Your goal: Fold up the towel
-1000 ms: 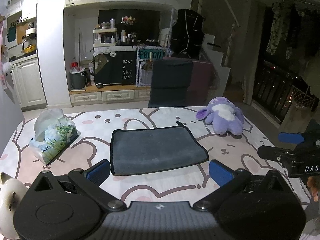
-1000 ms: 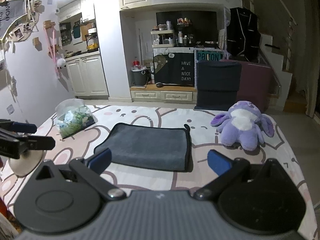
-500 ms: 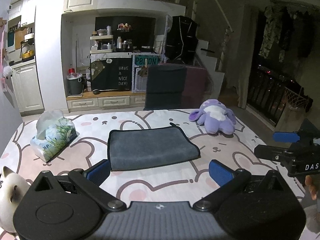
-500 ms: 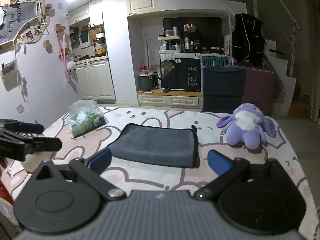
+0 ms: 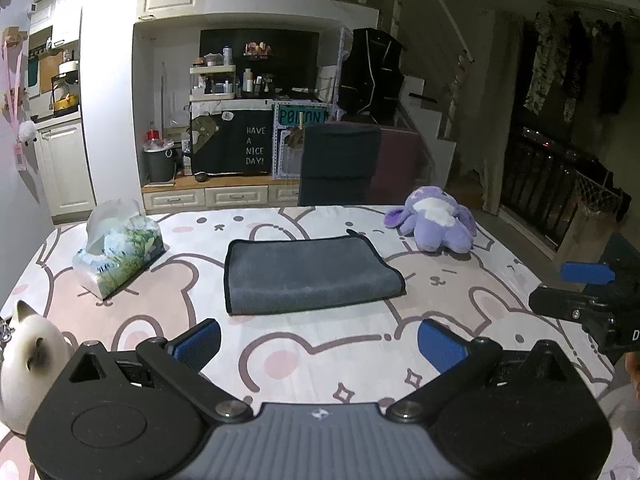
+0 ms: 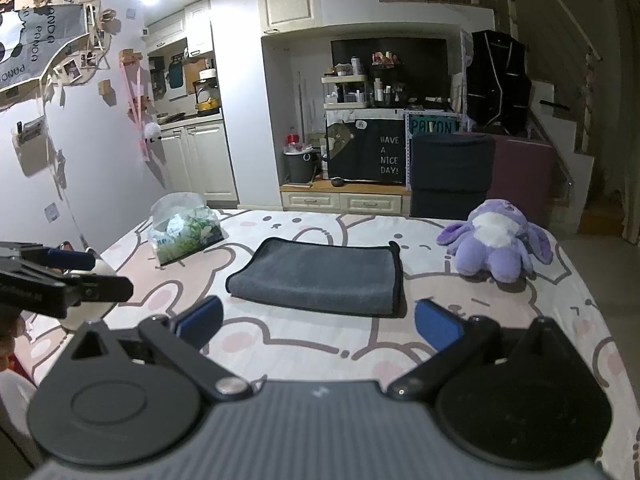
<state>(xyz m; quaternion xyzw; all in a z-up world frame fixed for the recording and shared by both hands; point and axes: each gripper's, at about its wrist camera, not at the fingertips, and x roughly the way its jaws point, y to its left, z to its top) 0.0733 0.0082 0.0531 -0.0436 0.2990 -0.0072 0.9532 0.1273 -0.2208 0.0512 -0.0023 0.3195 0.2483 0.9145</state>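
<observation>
Landmark is the grey towel, lying flat mid-table on the bunny-print cloth, already doubled over by the look of it, with the rounded fold on its near side and the piped edges at the far and side borders. Left of the towel: cat figurine at the near-left corner, then tissue pack, both well apart from it. Left gripper hovers near-side of the towel, jaws spread wide, nothing between them, blue pads clear of the cloth. Right gripper likewise sits on the towel's near side, jaws wide and empty; from the right wrist view the towel's near edge is just beyond the fingertips, not touching. Right of the towel: purple plush, apart from it. Judgement: the step in hand is either backing off from a finished fold or approaching for another; cannot tell which. If another fold is wanted, best to pinch the two corners of one short side together, one gripper each, catching both layers, lift low and carry across evenly so edges line up, and keep the sweep short of the plush and the tissue pack.
</observation>
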